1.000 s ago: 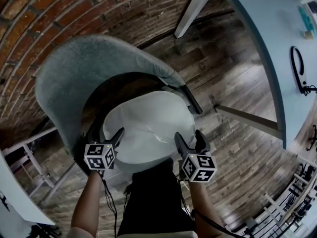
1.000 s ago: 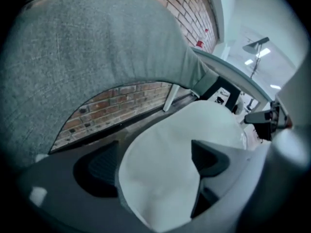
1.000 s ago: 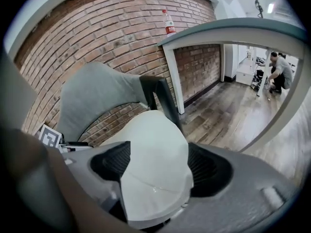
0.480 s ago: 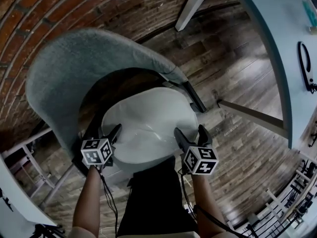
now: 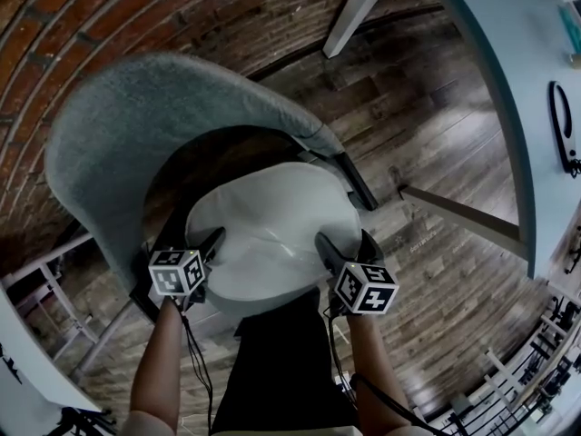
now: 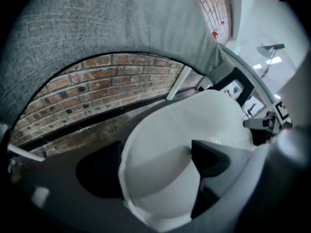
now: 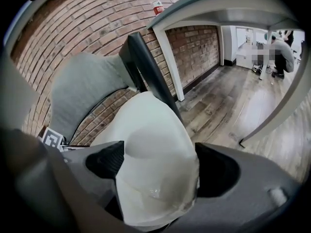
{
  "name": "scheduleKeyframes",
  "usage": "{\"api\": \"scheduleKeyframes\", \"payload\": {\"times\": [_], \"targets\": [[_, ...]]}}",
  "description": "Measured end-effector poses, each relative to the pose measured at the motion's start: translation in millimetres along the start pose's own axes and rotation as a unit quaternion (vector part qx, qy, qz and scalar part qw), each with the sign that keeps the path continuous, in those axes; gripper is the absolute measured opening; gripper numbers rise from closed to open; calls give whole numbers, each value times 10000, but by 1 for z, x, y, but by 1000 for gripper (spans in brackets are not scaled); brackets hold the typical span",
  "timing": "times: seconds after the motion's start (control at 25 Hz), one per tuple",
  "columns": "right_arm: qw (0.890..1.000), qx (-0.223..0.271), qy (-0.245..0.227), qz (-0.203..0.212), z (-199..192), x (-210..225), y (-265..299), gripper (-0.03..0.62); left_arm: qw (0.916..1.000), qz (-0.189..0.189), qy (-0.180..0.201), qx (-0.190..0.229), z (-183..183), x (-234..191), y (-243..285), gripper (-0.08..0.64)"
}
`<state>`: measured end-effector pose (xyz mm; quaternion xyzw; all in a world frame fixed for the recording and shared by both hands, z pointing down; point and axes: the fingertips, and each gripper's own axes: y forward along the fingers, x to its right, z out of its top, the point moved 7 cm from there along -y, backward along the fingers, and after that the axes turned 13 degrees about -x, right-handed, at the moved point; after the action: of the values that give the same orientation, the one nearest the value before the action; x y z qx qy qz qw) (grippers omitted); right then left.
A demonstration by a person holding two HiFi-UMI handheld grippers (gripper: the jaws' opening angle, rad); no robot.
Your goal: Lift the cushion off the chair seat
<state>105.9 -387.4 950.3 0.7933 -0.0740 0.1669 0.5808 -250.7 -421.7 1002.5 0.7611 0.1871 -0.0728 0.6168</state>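
Observation:
A white cushion (image 5: 272, 230) lies on the seat of a chair with a curved grey back (image 5: 136, 134). My left gripper (image 5: 198, 254) is at the cushion's near left corner. In the left gripper view the cushion (image 6: 184, 130) fills the gap between its jaws (image 6: 153, 168), which stand wide apart. At the near right corner sits my right gripper (image 5: 343, 251). The right gripper view shows its jaws (image 7: 160, 165) spread wide with the cushion's (image 7: 150, 140) edge bulging between them. Neither pair visibly squeezes the cushion, which rests flat on the seat.
A pale table (image 5: 536, 53) curves along the right, with a slanted leg (image 5: 454, 212) and a black looped object (image 5: 563, 125) on top. Brick wall stands behind the chair. A white frame (image 5: 54, 284) is at left. A crouched person (image 7: 279, 52) is far off.
Both grippers have sunk toward the cushion's near edge and now straddle its two front corners. The cushion has not moved.

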Motion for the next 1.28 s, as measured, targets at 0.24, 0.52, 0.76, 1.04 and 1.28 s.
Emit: {"api": "scheduleKeyframes", "payload": {"times": [0.24, 0.52, 0.76, 1.04, 1.28], "targets": [[9977, -374, -317, 463, -4, -8, 10, 451, 9999, -51, -1, -151, 3, 2, 0, 435], [9960, -373, -334, 744, -6, -18, 10, 449, 9991, -166, 115, -361, 0, 3, -5, 350], [9955, -405, -353, 781, -5, -19, 10, 449, 9995, 97, 166, -234, -2, 11, -13, 197], [9950, -383, -284, 872, -4, -18, 5, 449, 9995, 271, 88, -167, -5, 14, -17, 116], [9938, -275, -110, 1071, -2, -16, -5, 442, 9982, 577, -146, 98, -7, 19, -25, 69]]}}
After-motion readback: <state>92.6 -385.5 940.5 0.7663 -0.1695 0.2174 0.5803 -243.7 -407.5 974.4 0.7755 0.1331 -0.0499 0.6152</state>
